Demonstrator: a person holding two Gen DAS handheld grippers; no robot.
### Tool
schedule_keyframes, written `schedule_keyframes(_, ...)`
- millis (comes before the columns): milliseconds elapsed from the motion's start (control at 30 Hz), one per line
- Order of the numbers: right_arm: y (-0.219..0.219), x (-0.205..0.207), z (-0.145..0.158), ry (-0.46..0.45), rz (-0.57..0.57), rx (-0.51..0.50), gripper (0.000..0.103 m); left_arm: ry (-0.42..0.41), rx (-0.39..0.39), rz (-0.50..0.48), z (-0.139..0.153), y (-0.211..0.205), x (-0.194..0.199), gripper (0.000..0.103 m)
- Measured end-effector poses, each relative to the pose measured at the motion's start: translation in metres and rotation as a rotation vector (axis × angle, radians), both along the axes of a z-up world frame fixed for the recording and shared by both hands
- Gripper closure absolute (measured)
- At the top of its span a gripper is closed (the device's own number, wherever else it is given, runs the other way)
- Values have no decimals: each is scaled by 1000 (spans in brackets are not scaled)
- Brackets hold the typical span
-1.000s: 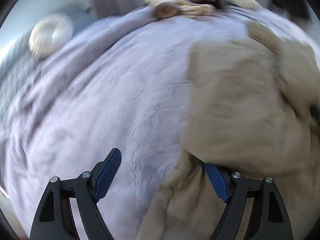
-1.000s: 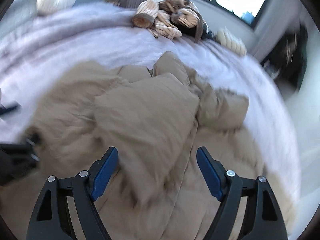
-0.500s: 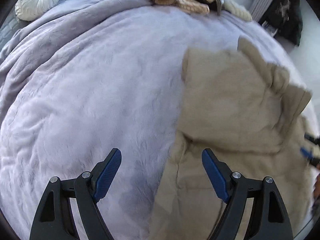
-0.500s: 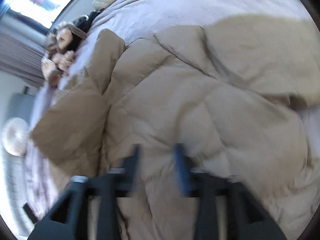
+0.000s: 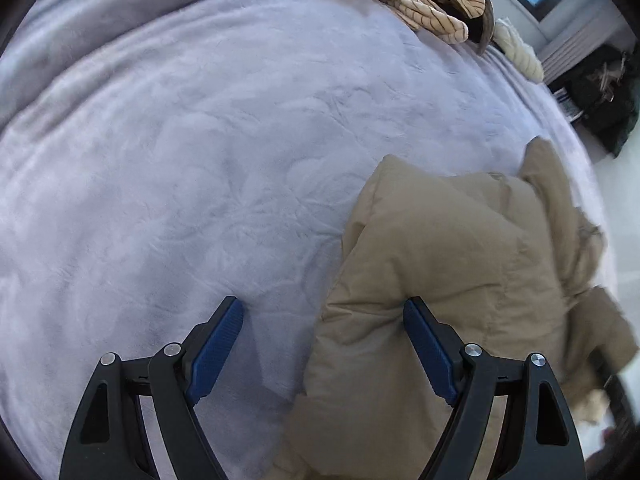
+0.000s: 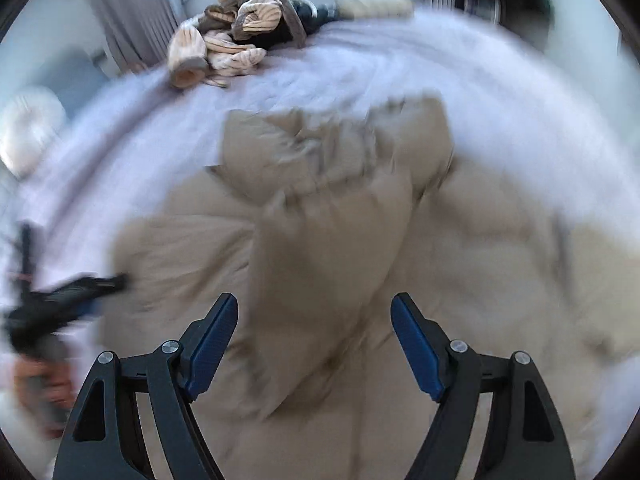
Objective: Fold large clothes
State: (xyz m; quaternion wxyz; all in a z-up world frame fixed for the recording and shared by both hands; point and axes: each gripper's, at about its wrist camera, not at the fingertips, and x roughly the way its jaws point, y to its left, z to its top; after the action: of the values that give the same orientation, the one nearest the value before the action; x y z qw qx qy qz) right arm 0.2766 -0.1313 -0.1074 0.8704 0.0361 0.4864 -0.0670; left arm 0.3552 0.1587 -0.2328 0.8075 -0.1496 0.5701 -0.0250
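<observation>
Swung back over the puffy tan coat (image 6: 320, 264), right gripper (image 6: 312, 332) gaping, left gripper (image 5: 320, 336) likewise released. Better to pinch one sleeve edge cleanly, then fold inward.

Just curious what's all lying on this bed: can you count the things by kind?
Tan puffy coat: 1
Heap of striped clothes: 1
Cream cushions: 2, ribbed and round
Lilac blanket: 1
Total: 5
</observation>
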Motion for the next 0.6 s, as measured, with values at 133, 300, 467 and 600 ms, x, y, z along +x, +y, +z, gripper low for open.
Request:
schedule_keyframes(133, -58, -8, -19, 44, -262, 11, 43, -15, 133, -3, -1, 2, -5, 19)
schedule_keyframes(300, -145, -63, -34, 87, -468, 236, 44, -90, 158, 45, 29, 19, -17, 19)
schedule_keyframes(467, -168, -90, -8, -3, -398, 396, 43, -152, 165, -26, 51, 10, -15, 19)
schedule_keyframes(600, -155, -87, -12, 31, -300, 519, 66, -159, 137, -90, 48, -18, -19, 19)
